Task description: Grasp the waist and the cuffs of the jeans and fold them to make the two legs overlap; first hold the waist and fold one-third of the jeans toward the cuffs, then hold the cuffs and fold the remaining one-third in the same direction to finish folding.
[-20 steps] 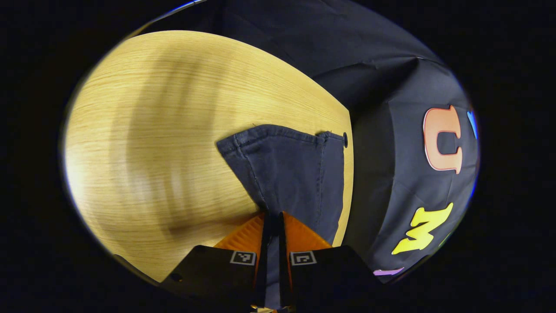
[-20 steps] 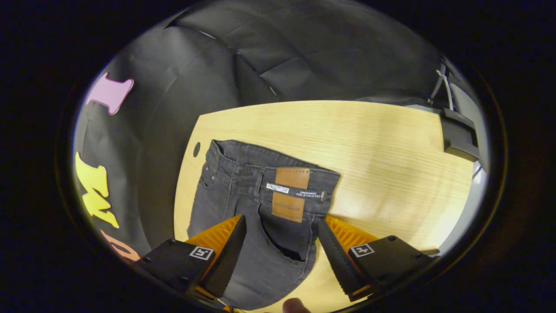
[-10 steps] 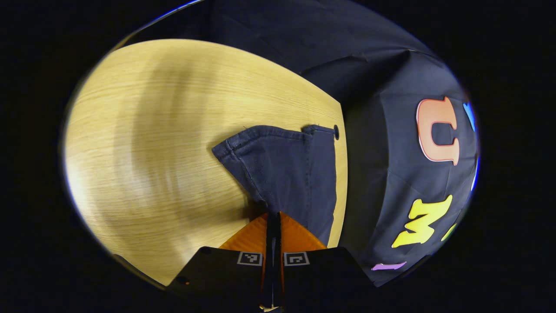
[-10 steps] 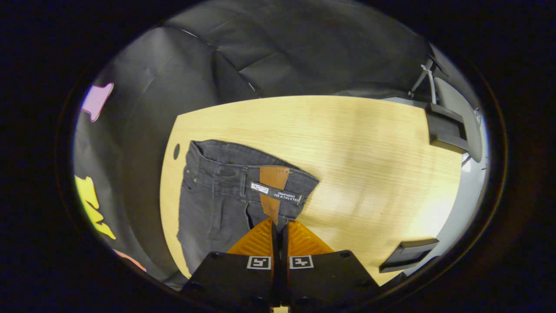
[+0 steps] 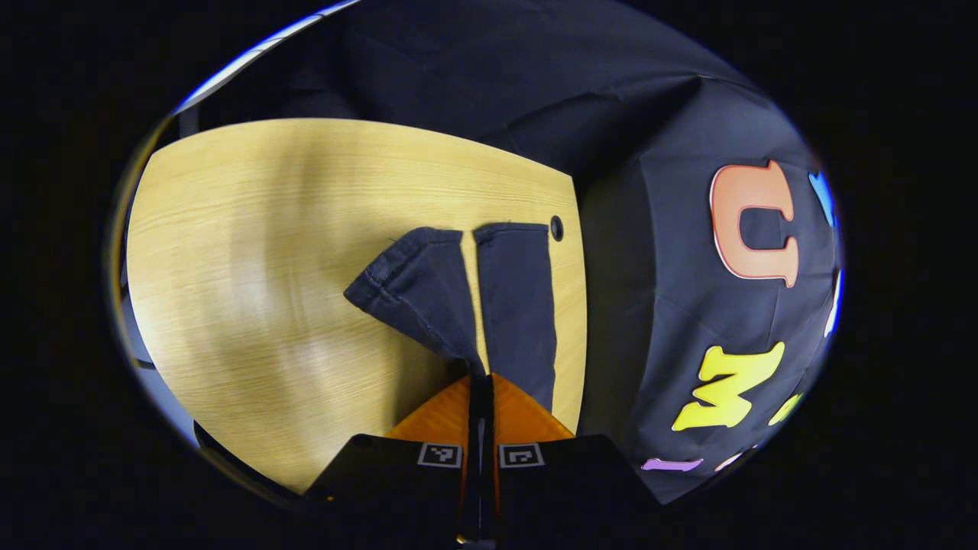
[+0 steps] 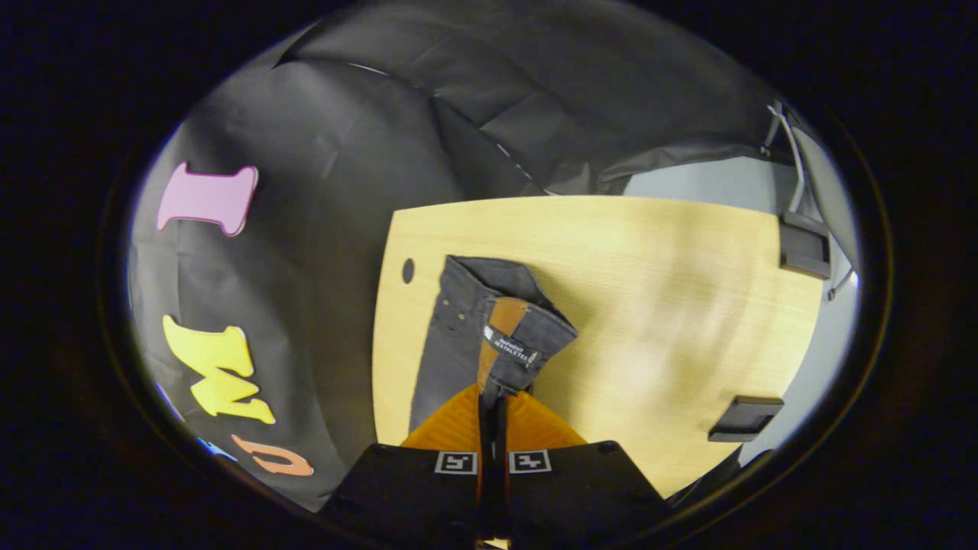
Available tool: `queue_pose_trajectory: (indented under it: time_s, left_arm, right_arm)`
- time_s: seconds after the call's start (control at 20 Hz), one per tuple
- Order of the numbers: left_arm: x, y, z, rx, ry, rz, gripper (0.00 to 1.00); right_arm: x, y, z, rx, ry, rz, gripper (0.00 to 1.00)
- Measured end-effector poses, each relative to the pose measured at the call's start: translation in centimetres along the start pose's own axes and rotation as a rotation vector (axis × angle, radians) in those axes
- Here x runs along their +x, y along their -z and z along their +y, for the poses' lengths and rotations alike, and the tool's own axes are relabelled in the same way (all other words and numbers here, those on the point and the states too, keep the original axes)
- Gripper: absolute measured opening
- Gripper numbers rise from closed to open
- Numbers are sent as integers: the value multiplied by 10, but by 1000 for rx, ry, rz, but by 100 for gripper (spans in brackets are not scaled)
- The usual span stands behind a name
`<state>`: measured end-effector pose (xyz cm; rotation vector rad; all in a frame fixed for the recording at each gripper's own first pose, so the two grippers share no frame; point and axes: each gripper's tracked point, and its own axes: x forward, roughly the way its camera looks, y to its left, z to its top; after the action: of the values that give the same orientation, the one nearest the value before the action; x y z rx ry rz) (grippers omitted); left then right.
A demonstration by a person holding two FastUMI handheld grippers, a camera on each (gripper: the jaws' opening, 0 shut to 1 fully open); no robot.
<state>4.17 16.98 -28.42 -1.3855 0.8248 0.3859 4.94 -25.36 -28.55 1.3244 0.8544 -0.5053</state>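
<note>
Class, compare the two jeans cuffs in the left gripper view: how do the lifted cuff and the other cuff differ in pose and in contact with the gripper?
The lifted cuff is pinched by the left gripper, while the flat cuff has no gripper on it. The lifted cuff hangs slanted and creased above the table; the flat cuff lies straight along the table's edge. A strip of table shows between them. Both are dark denim with stitched hems.

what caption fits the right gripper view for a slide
Right gripper shut on the jeans' waist, lifting it off the wooden table.
</note>
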Motion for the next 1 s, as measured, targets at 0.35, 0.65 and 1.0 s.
queue_pose_trajectory:
  time_s: [0.35, 0.65, 1.0]
  left_arm:
    - [59, -28, -80, 133, 34, 85, 4]
    - [171, -41, -105, 211, 40, 144, 4]
    - [250, -40, -80, 214, -33, 168, 4]
  right_arm:
    - [48, -23, 83, -116, -16, 21, 0]
    - [130, -40, 90, -82, -5, 29, 0]
    - [204, -43, 82, -177, 81, 35, 1]
